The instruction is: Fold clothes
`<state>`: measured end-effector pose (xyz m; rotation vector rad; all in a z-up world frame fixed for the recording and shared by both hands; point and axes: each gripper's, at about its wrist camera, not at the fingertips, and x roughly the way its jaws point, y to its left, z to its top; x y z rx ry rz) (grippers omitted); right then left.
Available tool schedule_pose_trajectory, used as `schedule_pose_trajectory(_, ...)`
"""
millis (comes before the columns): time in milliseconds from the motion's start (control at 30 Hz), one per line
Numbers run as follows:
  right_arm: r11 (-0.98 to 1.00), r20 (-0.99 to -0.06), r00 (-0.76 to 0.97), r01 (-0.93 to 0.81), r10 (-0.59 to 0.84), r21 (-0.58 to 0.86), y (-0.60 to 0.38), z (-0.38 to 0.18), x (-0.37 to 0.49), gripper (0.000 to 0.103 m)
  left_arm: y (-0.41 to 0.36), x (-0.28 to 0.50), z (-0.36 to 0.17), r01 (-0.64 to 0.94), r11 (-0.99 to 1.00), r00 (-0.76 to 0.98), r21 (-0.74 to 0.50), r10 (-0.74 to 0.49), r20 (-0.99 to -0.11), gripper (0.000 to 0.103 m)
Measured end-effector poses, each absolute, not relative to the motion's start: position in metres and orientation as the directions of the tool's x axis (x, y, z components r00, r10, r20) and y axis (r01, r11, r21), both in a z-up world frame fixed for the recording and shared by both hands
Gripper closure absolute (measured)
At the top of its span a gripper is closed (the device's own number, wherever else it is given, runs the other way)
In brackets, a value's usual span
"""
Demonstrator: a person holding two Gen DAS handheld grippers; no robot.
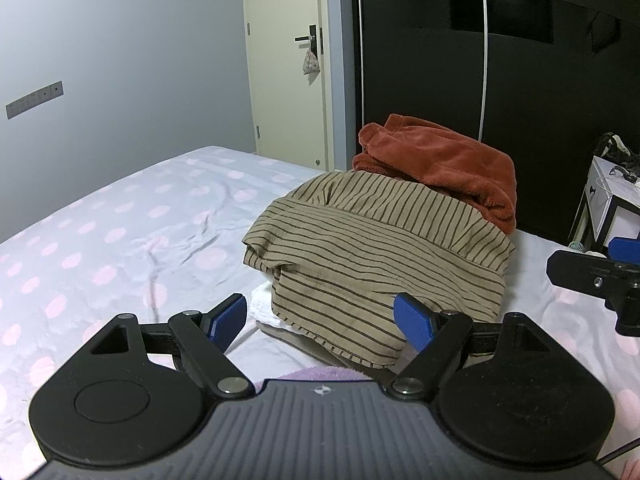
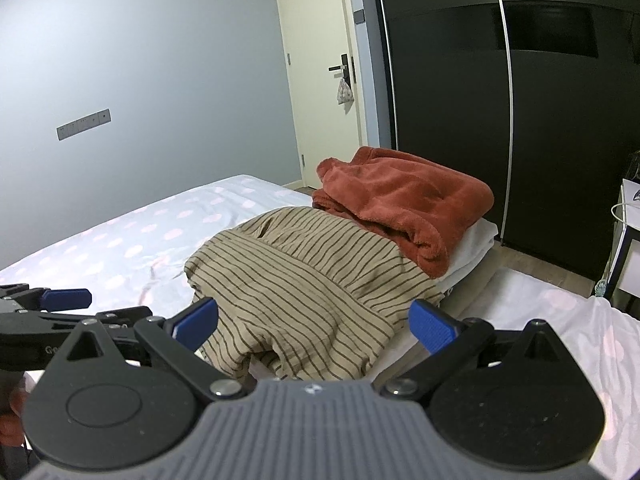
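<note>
A beige garment with dark stripes (image 1: 368, 248) (image 2: 300, 280) lies folded on the bed, resting on a white folded cloth (image 1: 264, 304). Behind it sits a rust-red fleece (image 1: 440, 160) (image 2: 400, 204) on another white folded piece (image 2: 476, 248). My left gripper (image 1: 322, 320) is open, its blue pads level with the striped garment's near edge, holding nothing. My right gripper (image 2: 314, 322) is open too, its pads flanking the garment's near right side. Each gripper shows at the edge of the other's view: the right one (image 1: 592, 276), the left one (image 2: 60, 304).
The bed sheet (image 1: 100, 240) is pale with pink dots and stretches left. A lilac towel (image 1: 320, 374) peeks out just under my left gripper. A black wardrobe (image 1: 500, 80), a cream door (image 1: 288, 60) and a white side table (image 1: 612, 208) stand beyond the bed.
</note>
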<state>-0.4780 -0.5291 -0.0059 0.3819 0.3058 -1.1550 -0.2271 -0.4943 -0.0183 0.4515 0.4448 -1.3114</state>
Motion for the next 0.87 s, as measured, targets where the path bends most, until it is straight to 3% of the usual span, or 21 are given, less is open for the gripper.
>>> schedule_pose_trajectory(867, 0.355, -0.429, 0.383, 0.923, -0.818, 0.146, -0.5295, -0.0066, -0.4765, 0.001, -0.4886, -0.229, -0.0159, 0.983, 0.165, 0.184, 0.085, -0.817, -0.547, 0.022)
